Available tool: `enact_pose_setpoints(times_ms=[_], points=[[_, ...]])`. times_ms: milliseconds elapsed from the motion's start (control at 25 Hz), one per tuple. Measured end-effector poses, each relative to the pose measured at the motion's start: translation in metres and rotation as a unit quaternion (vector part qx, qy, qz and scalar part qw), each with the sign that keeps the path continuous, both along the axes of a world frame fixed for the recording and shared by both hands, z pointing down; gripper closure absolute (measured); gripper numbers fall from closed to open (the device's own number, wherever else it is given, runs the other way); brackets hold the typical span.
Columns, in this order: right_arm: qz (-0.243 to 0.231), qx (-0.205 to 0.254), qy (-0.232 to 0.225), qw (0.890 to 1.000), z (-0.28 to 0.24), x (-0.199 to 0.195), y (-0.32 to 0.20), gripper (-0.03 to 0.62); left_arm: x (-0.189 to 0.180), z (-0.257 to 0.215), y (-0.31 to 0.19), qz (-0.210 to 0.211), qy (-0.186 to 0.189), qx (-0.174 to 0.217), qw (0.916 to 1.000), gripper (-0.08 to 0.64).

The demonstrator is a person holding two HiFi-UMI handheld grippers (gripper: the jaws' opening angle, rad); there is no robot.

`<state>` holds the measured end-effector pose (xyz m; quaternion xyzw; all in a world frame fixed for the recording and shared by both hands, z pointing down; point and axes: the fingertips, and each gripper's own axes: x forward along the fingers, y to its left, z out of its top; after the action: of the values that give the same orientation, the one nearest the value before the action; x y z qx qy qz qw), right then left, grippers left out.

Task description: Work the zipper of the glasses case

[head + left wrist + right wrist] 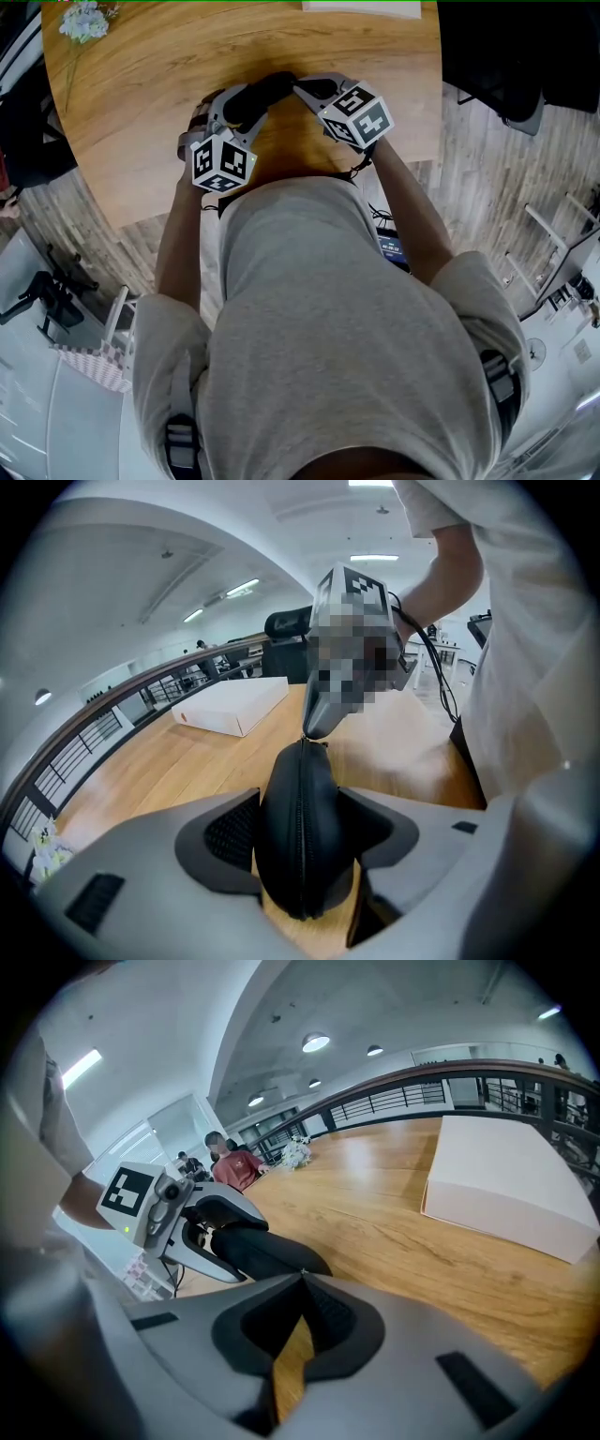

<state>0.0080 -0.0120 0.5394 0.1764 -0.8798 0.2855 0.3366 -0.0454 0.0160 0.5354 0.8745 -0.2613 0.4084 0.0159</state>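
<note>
Over the wooden table (131, 84), the left gripper (305, 855) clamps the black glasses case (300, 789) while the right gripper (302, 1277), pinched closed right at the zipper pull (309, 741), seems set to start drawing it along the still-closed zipper.

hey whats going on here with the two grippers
A person works two handheld grippers over a round wooden table. The left gripper clamps a black oval zippered glasses case around its middle. The right gripper is pinched shut at one end of the case, apparently on the small metal zipper pull. The zipper looks closed along the stretch in view.
</note>
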Motion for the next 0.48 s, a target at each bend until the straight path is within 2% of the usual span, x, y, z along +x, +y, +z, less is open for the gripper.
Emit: enact_pose_setpoints(times_ms=[320,480], points=[[-0.011,0.019,-0.002,1.000,-0.012,-0.011,0.005,0.568,0.003,-0.001,-0.004,-0.012,-0.012,0.003,0.9999,0.287],[0.004,0.016,-0.021,1.000,-0.015,-0.010,0.003,0.568,0.004,-0.005,-0.004,-0.018,0.000,0.002,0.9998,0.285]])
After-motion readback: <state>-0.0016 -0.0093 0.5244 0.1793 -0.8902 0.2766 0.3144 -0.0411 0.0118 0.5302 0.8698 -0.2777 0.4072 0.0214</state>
